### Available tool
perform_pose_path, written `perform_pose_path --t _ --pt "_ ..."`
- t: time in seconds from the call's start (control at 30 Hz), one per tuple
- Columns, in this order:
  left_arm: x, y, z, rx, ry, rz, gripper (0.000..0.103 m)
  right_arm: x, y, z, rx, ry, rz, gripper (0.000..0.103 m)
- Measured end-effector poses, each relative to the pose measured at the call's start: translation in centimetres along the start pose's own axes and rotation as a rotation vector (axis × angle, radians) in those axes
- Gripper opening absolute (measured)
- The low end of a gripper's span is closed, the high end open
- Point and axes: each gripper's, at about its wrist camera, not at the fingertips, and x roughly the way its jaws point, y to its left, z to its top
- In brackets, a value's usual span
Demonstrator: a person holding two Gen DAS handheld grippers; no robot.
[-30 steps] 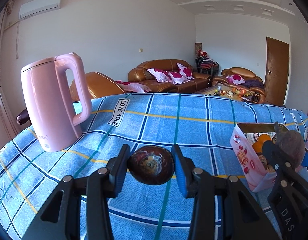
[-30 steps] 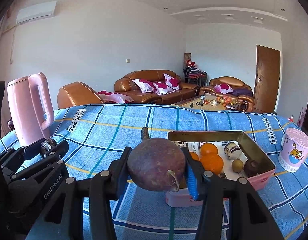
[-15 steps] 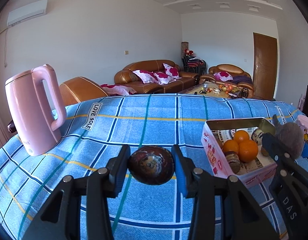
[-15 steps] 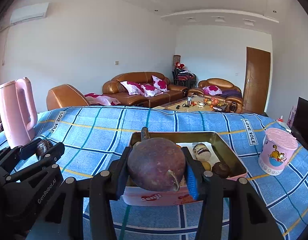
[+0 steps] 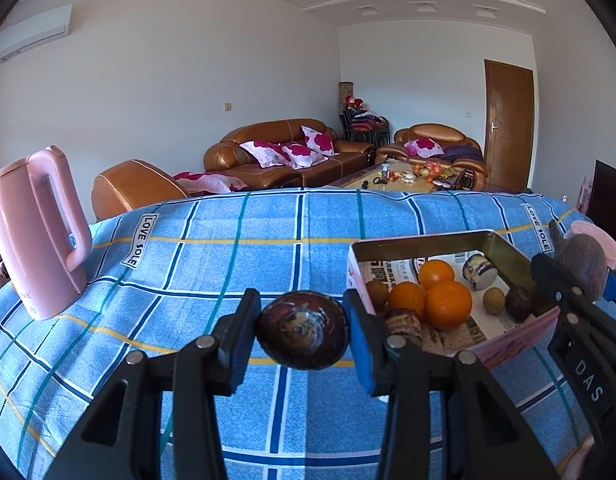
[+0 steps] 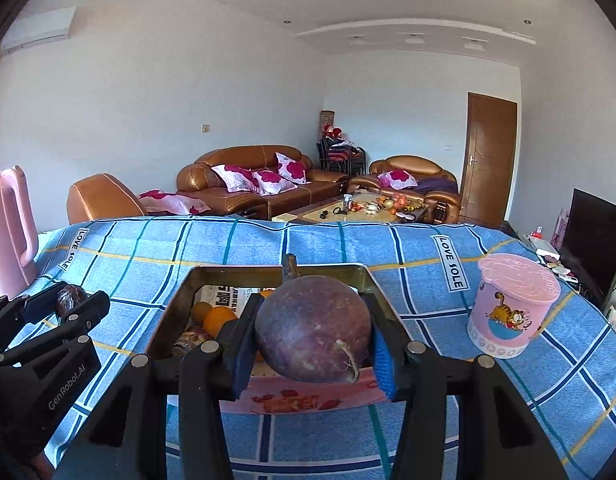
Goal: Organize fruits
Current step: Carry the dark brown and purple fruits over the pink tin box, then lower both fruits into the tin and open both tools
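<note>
My left gripper (image 5: 302, 334) is shut on a small dark brown fruit (image 5: 302, 334), held above the blue checked cloth just left of the pink tin box (image 5: 503, 350). The box holds oranges (image 5: 447, 304) and several small brown fruits on newspaper. My right gripper (image 6: 313, 332) is shut on a big purple round fruit (image 6: 312, 328) with a stem, held over the near edge of the same box (image 6: 180, 300). In the right wrist view the left gripper (image 6: 70, 298) shows at the lower left with its dark fruit. The right gripper (image 5: 579, 268) appears at the right edge of the left wrist view.
A pink kettle (image 5: 36, 232) stands at the table's left side. A pink lidded cup with a cartoon cat (image 6: 509, 304) stands to the right of the box. Beyond the table's far edge are brown sofas (image 5: 284, 156) and a coffee table.
Both grippers have moved to the right across the table with their fruits. The box now sits close in front of both, and the kettle has slid toward the left edge.
</note>
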Motion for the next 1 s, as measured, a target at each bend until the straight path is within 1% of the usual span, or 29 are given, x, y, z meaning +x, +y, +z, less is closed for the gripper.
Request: perform_pose_path --t 0.27,0.5,0.6,0.73,1.0 --pt "0.6 -2.9 0.6 0.014 -0.001 -0.069 0.044 0.4 -2.5 0.1 0.012 0.001 -0.044 0.051" --pt "2.0 -6.0 1.7 0.016 0.01 -0.131 0.044 1.5 -4.9 0.5 0.039 0.01 -0.135 0.051" --pt "2.8 -7.2 2.0 0.024 0.024 -0.158 0.044 2.0 -5.7 0.7 0.055 0.019 -0.152 0.051" --pt "3.9 -7.7 2.5 0.018 0.044 -0.17 0.044 3.0 -6.1 1.0 0.067 0.038 -0.142 0.051" --pt "6.5 -6.7 2.8 -0.016 0.126 -0.189 0.044 6.2 -5.1 1.9 0.029 0.09 -0.079 0.051"
